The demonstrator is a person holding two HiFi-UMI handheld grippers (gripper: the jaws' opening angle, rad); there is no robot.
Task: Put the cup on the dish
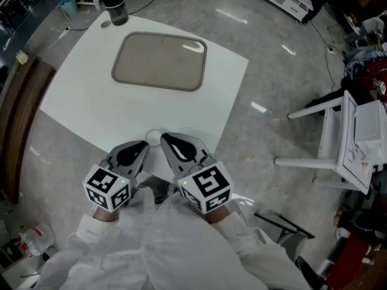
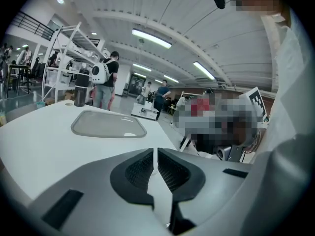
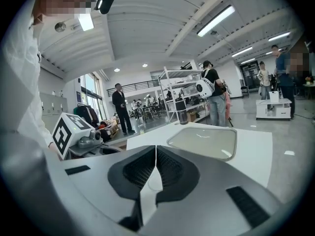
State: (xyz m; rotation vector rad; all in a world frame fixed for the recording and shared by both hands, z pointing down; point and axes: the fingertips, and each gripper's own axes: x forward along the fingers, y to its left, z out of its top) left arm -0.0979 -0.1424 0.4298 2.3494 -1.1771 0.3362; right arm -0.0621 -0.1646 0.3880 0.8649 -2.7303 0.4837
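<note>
White tabletop (image 1: 91, 95) carries the dish (image 1: 160, 61) at twelve o'clock; what I take for the cup (image 1: 153, 138), small and white, sits at the near corner between both tips. A blunt tip could nudge it off that edge (it sits right by the rim). Both the left gripper (image 2: 155, 151) and right gripper (image 3: 156, 152) have jaws pressed together on nothing.

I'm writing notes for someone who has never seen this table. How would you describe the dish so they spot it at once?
Start at the white square table. On its half farther from the person lies a shallow grey-beige rectangular tray with rounded corners. It is the only wide, flat thing there: the dark cylindrical bottle at the far corner stands tall and upright.
</note>
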